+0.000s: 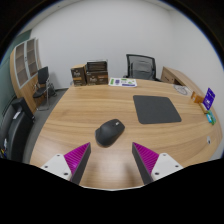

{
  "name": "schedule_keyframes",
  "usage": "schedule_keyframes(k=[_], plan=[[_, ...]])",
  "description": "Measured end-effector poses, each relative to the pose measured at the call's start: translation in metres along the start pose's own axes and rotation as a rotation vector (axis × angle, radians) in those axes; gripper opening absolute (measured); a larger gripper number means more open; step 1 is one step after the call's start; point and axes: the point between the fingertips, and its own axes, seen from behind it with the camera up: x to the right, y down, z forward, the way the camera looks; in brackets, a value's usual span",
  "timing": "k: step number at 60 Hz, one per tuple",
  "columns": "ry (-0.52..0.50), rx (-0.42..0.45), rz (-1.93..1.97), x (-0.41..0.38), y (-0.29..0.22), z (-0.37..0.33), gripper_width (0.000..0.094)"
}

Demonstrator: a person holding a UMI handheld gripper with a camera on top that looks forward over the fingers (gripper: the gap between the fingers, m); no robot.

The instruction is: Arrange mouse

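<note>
Gripper point(112, 160) held above near table point(70, 125) edge, fingers spread wide, nothing between them. Mouse point(110, 131) on bare wood just ahead of fingers, roughly centred on the gap; likely lined up for a straight approach. Mouse pad point(157, 109) beyond and right of mouse, well apart; probable target. Mouse not yet grasped.

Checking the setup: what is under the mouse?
Bare wooden table lies under the mouse; the mouse pad lies apart, beyond it. The contact patch is hidden. The claw is open.
</note>
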Motion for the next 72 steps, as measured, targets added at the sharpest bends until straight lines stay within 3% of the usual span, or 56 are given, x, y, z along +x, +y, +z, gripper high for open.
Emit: schedule_keyframes(k=[35, 45, 59, 63, 72], plan=[[0.085, -0.006, 0.002, -0.013, -0.015, 0.123, 0.0868], [0.067, 0.012, -0.003, -0.020, -0.034, 0.144, 0.0866], [0.053, 0.034, -0.008, -0.020, -0.041, 0.154, 0.0651], [0.047, 0.037, 0.014, -0.019, -0.042, 0.151, 0.0488], [0.058, 0.006, -0.013, -0.018, -0.044, 0.152, 0.0396]])
